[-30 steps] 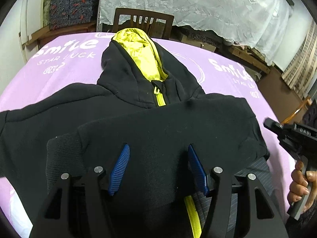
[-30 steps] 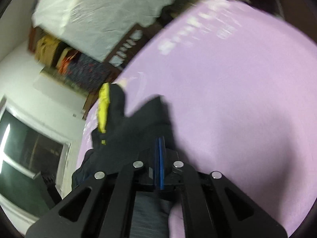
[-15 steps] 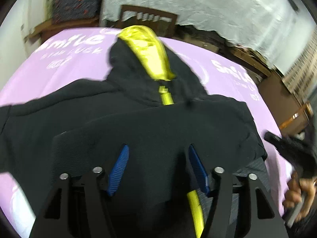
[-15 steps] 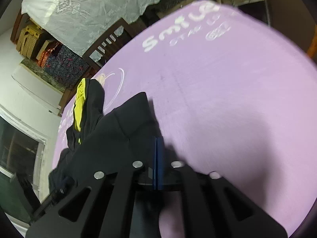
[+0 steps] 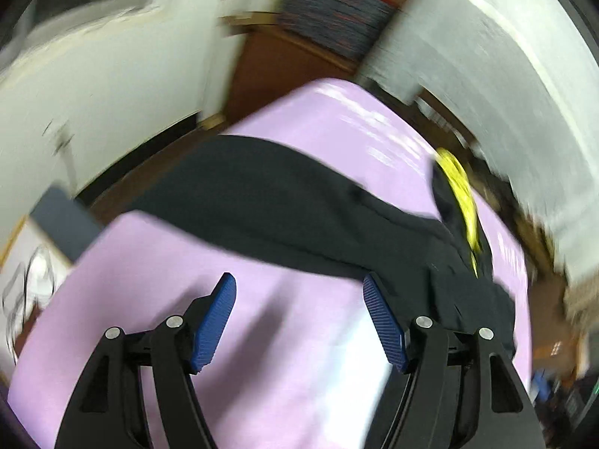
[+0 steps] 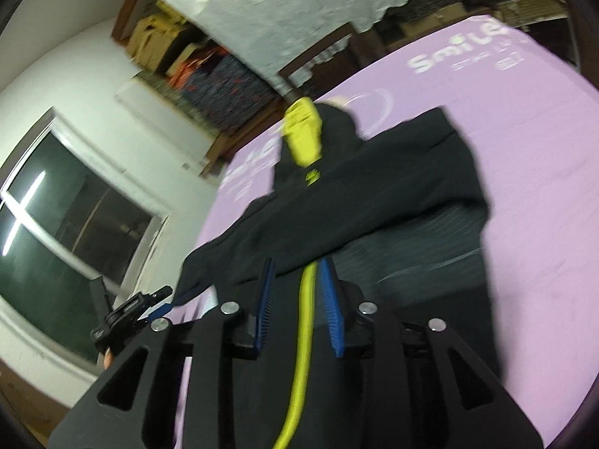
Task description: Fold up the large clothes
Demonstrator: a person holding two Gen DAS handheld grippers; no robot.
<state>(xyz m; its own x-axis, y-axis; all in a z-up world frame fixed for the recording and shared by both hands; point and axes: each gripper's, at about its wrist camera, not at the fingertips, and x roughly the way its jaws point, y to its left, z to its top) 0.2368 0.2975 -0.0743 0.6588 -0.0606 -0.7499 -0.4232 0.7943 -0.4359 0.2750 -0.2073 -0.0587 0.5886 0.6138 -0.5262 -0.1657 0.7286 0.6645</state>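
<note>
black hoodie [image 6: 393,202] spread on purple table [image 6: 543,224], sleeve draped past table's left edge, bare cloth right of hoodie, left gripper [image 5: 299,299] fingers wide, swung off hoodie over bare table, right gripper [image 6: 297,280] fingers now parted, straddling yellow zipper [image 6: 307,321]

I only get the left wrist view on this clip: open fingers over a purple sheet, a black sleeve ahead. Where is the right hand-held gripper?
Observer: The right hand-held gripper is over the jacket's front, jaws open.
Operator: Holding anything?
Observer: No. The yellow zipper runs through the gap between its fingers, unpinched.
Operator: And the other sleeve?
Observer: That sleeve lies folded across the chest.
</note>
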